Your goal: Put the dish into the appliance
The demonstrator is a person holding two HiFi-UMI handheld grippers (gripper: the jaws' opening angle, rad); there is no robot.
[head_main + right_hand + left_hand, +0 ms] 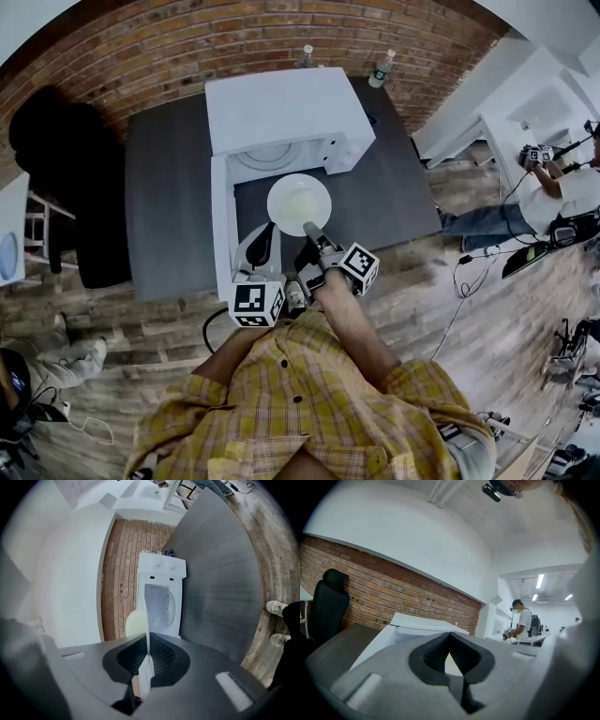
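Right gripper (147, 657) fingers pinch the dish (298, 202) rim before the open microwave (281, 108); left gripper (457, 660) fingers closed, empty; next, slide it in level

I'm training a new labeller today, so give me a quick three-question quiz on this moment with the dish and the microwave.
1. True or false: the door of the microwave is closed.
2. Which gripper's fingers grip the white dish? A left; B right; C neither.
3. What is the wall behind the table made of?

Key
1. False: the door stands open.
2. B: the right gripper is shut on the dish's rim, in front of the opening. The left gripper is shut and empty.
3. Brick.
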